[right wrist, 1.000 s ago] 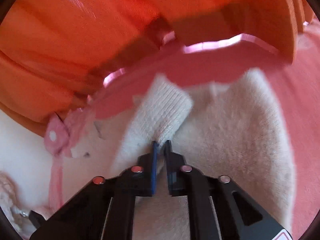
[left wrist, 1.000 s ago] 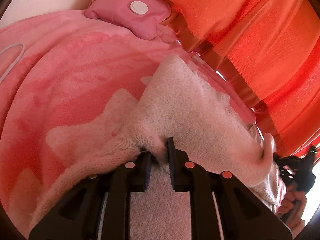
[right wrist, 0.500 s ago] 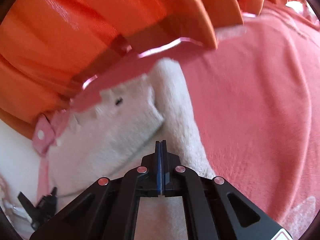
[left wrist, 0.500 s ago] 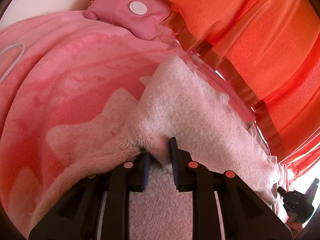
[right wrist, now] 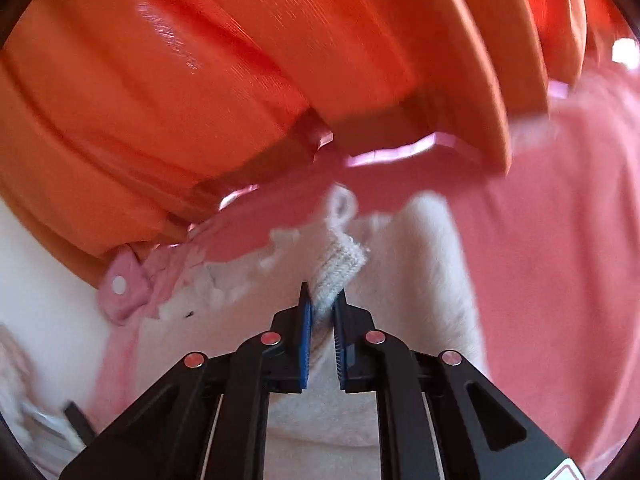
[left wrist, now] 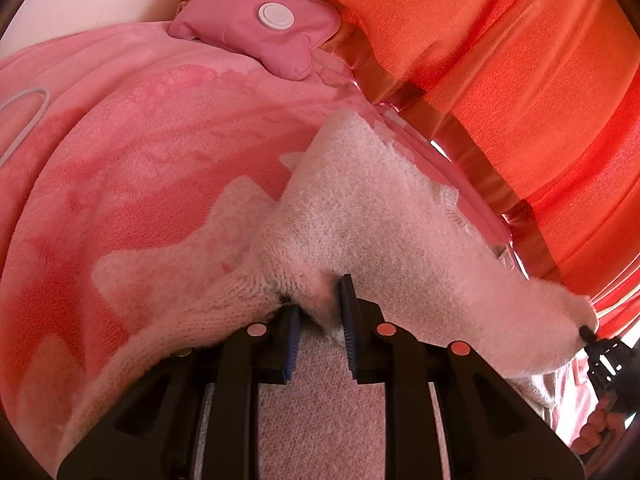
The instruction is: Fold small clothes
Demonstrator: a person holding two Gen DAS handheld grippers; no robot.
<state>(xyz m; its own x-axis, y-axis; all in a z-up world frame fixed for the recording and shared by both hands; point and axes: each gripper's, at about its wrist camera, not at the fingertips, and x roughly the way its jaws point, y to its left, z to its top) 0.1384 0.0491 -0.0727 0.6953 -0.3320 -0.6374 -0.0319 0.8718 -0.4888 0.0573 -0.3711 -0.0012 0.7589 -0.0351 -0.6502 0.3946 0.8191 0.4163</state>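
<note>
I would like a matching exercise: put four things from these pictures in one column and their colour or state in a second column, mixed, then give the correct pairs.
Things:
1. knitted sweater
2. curtain
3. blanket
4. small cushion

Colour or state:
A. orange, hanging in folds
B. cream, pinched by both grippers
C. pink, with a white round button
D. pink plush, spread under the clothes

Pairs: 1-B, 2-A, 3-D, 4-C

The left gripper and the right gripper each pinch knit.

Count of items in view: one cream knitted sweater; one pink blanket; one pink padded pouch; one orange curtain; two grippers, left and right.
</note>
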